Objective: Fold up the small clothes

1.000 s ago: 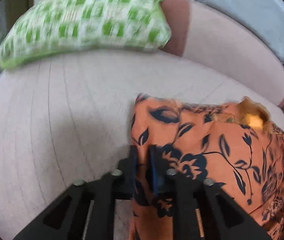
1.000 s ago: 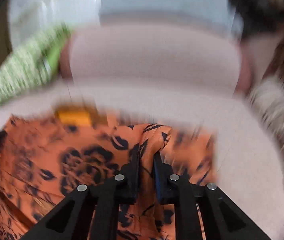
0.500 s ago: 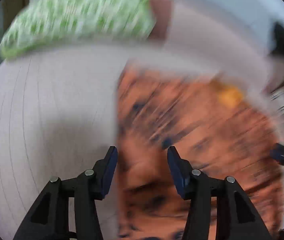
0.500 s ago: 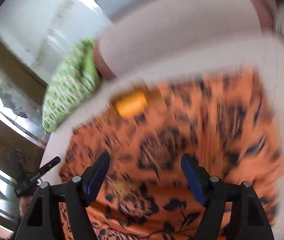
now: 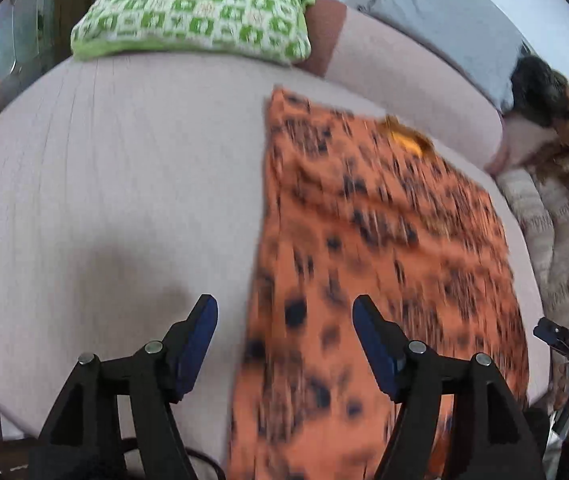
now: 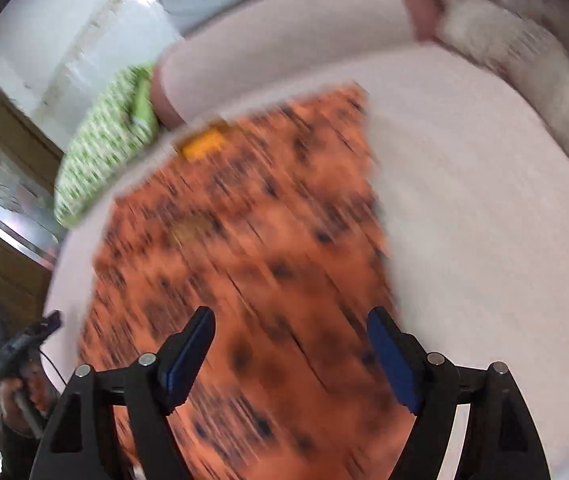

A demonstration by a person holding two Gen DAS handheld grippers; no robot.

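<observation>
An orange garment with a dark floral print [image 5: 384, 248] lies spread flat on the pale pink sofa seat [image 5: 116, 184], with a yellow patch at its far edge. It also shows in the right wrist view [image 6: 252, 264], blurred by motion. My left gripper [image 5: 285, 326] is open and empty, above the garment's near left edge. My right gripper [image 6: 290, 338] is open and empty, above the garment's near right part. The right gripper also shows in the left wrist view [image 5: 564, 340] at the far right.
A green and white checked cushion [image 5: 196, 12] lies at the back left of the seat. A grey pillow [image 5: 444, 28] leans on the backrest. A cream knitted throw [image 5: 552, 236] and a dark furry thing [image 5: 544, 92] lie at the right end.
Both grippers were shut on the garment a second ago; they have let go, opened wide and drawn back. The garment now lies flat on the seat.
</observation>
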